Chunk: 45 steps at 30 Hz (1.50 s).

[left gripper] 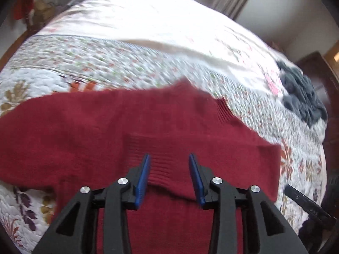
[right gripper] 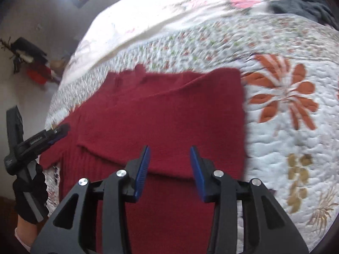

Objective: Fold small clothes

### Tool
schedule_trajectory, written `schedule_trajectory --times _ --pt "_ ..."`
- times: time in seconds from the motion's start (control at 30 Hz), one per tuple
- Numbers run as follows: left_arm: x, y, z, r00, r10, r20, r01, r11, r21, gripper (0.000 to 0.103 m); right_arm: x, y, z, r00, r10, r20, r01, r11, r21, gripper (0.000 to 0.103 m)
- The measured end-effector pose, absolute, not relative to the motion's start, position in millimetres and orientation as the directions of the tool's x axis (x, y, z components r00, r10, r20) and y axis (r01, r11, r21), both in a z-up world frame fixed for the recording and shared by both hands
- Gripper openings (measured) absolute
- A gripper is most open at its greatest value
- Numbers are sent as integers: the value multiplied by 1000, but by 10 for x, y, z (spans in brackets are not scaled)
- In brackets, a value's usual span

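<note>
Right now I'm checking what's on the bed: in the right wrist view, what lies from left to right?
Left gripper held by a gloved hand → red sweater → orange flower on the quilt. The grey clothes lie far back at the upper right.

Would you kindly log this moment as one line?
left gripper open | right gripper open | red sweater partly folded on quilt
</note>
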State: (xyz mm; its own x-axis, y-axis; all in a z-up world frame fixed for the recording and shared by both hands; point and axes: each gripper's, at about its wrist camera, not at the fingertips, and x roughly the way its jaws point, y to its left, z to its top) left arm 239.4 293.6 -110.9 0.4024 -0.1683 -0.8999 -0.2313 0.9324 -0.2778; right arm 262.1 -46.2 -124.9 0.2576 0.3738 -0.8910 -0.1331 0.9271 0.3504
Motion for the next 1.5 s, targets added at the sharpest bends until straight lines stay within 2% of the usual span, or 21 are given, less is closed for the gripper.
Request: schedule_trajectory --times 0.27,0.6,0.63,0.67,0.7,0.73,0.83,1.0,1.2,1.37,1.5 --pt "2466 2842 -1701 285 -163 -945 -248 939 -237 38 2683 -334 -1832 161 327 -931 -83 945 317 38" --pt "2479 2865 -1671 289 -184 -939 -253 932 -260 39 2721 -344 -1846 152 327 -933 -68 945 321 38" --pt "2429 2927 -1587 302 -191 -934 -260 926 -274 39 2679 -349 -1715 175 333 -927 -77 943 324 39" --pt "2377 2979 -1517 315 -194 -929 -263 923 -282 41 2648 -352 -1618 197 344 -918 -84 939 334 44" --pt "2294 3061 -1427 337 -195 -921 -264 919 -291 49 2589 -358 -1501 219 358 -908 -95 934 345 50" --pt "2204 3151 -1344 360 -190 -913 -268 917 -296 57 2548 -347 -1424 231 363 -903 -105 932 348 51" --pt "1890 3562 -1155 409 -156 -899 -304 906 -295 63 2298 -315 -1221 254 371 -893 -146 927 344 54" --pt "1244 4579 -1128 401 -32 -916 -480 844 -240 64 2017 -189 -1287 227 367 -902 -176 926 333 55" --pt "562 5623 -1229 379 58 -923 -673 703 -232 64 1889 60 -1448 192 388 -901 -192 915 353 55" --pt "214 6239 -1300 404 98 -909 -769 574 -280 64 1880 206 -1509 185 359 -915 -212 924 319 55" --pt "32 6644 -1439 448 81 -890 -813 451 -368 63 1906 253 -1541 188 333 -924 -220 931 291 55"
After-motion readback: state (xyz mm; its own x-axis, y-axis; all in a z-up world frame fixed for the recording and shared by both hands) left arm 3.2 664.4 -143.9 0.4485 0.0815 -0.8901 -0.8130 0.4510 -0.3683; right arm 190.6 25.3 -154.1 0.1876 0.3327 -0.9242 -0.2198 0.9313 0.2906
